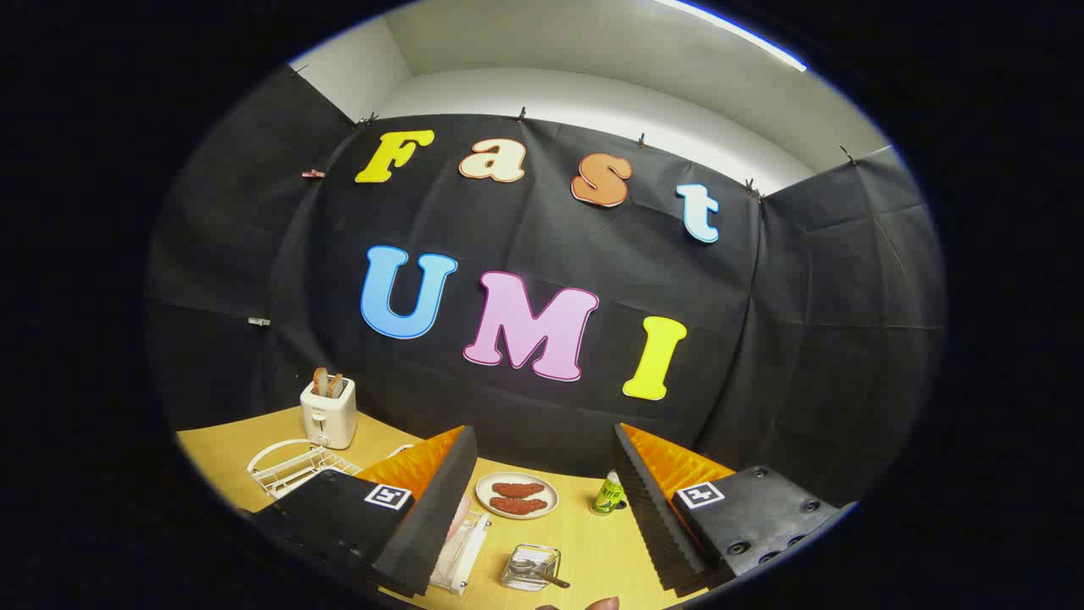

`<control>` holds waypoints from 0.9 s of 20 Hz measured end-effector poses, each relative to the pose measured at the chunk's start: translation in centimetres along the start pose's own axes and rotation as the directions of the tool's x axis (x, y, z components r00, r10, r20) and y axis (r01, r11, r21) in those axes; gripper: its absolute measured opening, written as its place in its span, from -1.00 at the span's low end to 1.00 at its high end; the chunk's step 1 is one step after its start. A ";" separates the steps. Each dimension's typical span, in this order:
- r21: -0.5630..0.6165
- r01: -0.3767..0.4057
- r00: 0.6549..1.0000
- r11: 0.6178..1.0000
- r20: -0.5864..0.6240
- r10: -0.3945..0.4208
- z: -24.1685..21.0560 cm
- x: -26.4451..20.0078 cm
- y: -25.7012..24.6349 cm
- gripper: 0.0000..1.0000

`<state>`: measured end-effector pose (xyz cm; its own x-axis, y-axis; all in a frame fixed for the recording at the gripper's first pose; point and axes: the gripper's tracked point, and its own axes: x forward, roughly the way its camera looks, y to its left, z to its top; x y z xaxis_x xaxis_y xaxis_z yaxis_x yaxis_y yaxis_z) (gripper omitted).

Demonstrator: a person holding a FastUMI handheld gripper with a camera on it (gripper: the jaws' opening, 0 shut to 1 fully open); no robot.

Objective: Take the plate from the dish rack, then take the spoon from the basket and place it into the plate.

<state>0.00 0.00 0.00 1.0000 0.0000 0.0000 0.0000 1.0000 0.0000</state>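
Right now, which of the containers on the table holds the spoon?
The small clear basket between the open gripper fingers holds the spoon. The white wire rack by the toaster looks empty; the plate holds two brown pieces.

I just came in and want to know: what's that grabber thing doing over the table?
A person is holding the gripper above the wooden table, fingers open and empty. Between the fingers sits a plate with two brown food pieces, and a clear basket with a spoon in it. A white toaster and wire dish rack stand off to one side. The spoon hasn't been picked up yet.
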 end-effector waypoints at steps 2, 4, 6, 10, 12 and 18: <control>0.003 0.006 1.000 1.000 -0.009 -0.006 -0.2 0.0 0.0 0.94; 0.005 0.014 1.000 1.000 -0.021 -0.014 -0.4 0.1 -0.2 0.94; 0.005 0.025 0.999 1.000 -0.036 -0.025 -0.8 0.3 -0.5 0.94; 0.017 0.039 0.998 0.999 -0.053 -0.038 -1.4 0.2 -0.7 0.94; 0.025 0.041 0.998 0.999 -0.056 -0.040 -1.5 0.4 -0.7 0.94; 0.047 0.030 0.996 0.998 -0.088 -0.026 -2.4 1.0 0.1 0.94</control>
<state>0.96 0.09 -2.40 0.9958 -0.0257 -0.0879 0.0299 0.9985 0.0467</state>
